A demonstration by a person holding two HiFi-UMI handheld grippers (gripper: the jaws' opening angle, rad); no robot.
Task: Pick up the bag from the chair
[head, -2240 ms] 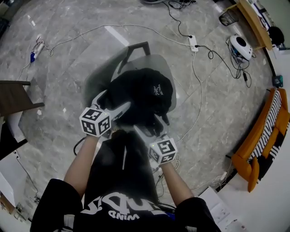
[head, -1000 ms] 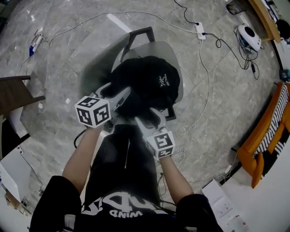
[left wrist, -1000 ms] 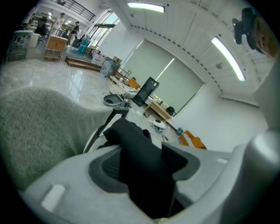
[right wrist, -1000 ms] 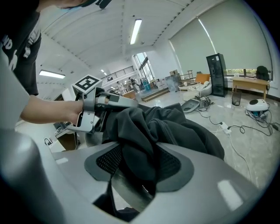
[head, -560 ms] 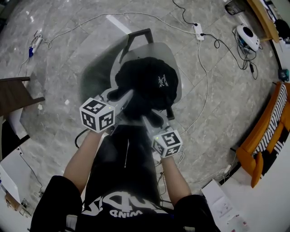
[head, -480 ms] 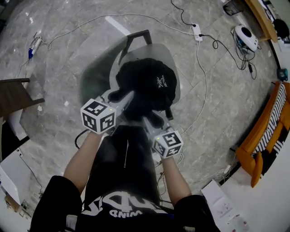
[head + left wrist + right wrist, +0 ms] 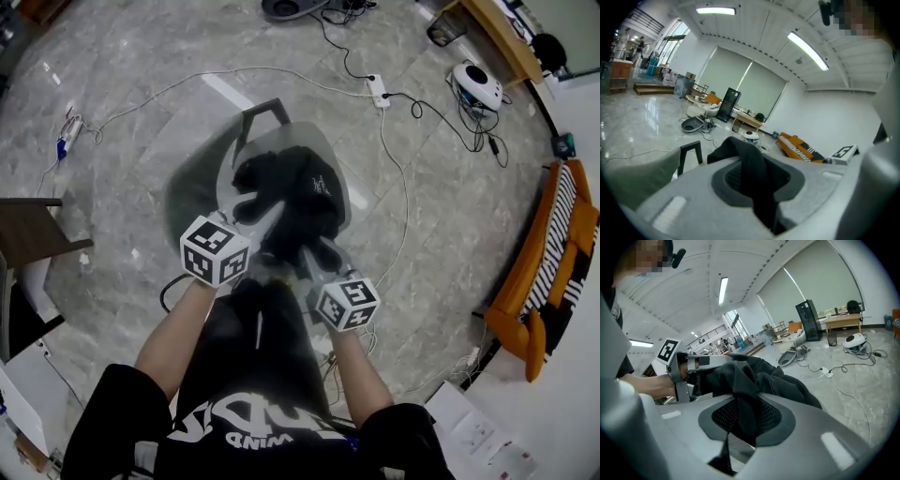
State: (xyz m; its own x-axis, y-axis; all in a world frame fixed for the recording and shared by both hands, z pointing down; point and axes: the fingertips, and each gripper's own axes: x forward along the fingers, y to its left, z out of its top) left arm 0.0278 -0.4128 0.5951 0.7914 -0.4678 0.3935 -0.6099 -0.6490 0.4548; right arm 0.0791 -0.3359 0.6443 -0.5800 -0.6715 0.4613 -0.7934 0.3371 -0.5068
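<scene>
The black bag [image 7: 291, 202] hangs between both grippers above the translucent grey chair [image 7: 309, 145]. In the head view my left gripper [image 7: 255, 217] grips the bag's left side and my right gripper [image 7: 314, 251] its near right edge. A strip of black fabric [image 7: 752, 178] is pinched between the jaws in the left gripper view. Bunched black bag cloth [image 7: 745, 394] is clamped between the jaws in the right gripper view, where the left gripper [image 7: 696, 364] also shows holding the bag's far side.
White cables [image 7: 398, 187] and a power strip [image 7: 378, 91] lie on the marble floor right of the chair. A white round device [image 7: 476, 86] sits at the back right, an orange sofa [image 7: 548, 253] at the right edge, a dark wooden table [image 7: 33, 234] at the left.
Both grippers have drawn toward the body and lifted the bag off the chair seat. The bag now looks bunched and smaller, and the chair sits farther from me.
</scene>
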